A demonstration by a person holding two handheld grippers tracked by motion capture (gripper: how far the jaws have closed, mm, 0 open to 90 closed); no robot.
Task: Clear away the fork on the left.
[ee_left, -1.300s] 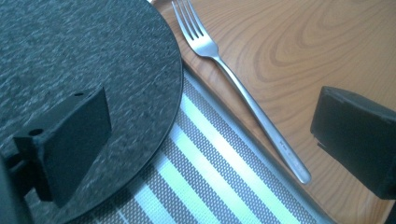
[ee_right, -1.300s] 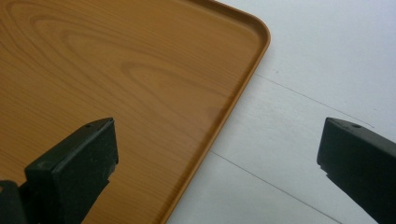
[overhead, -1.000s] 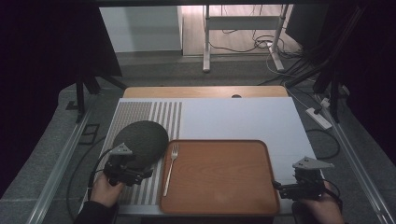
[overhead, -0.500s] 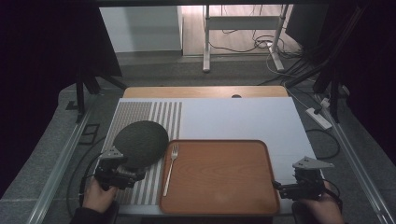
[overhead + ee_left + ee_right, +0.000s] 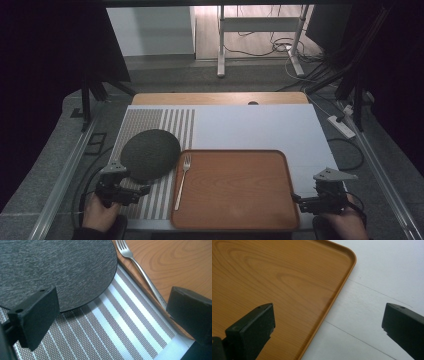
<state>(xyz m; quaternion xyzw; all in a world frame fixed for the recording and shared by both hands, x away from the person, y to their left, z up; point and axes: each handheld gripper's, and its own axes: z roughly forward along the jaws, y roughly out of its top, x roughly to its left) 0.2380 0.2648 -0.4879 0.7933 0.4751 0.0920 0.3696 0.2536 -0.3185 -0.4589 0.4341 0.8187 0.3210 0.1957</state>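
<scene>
A round dark slate plate [image 5: 150, 153] [image 5: 57, 272] lies on the striped placemat [image 5: 150, 122] [image 5: 120, 332] at the left. A silver fork [image 5: 183, 174] [image 5: 142, 270] rests along the left rim of the wooden tray [image 5: 235, 187] [image 5: 274, 277]. My left gripper [image 5: 137, 192] [image 5: 112, 322] is open, low at the near left, its jaws spanning the plate's near edge and the fork handle without touching them. My right gripper [image 5: 300, 201] [image 5: 328, 327] is open at the near right, jaws either side of the tray's right rim, holding nothing.
A white mat [image 5: 260, 127] [image 5: 387, 277] covers the table behind and right of the tray. A wooden table edge [image 5: 220, 97] runs along the back. Cables and a power strip [image 5: 342, 127] lie on the floor at the right.
My left gripper has drawn back toward the near left corner, off the plate's near edge. The right gripper, plate, fork and tray have stayed put.
</scene>
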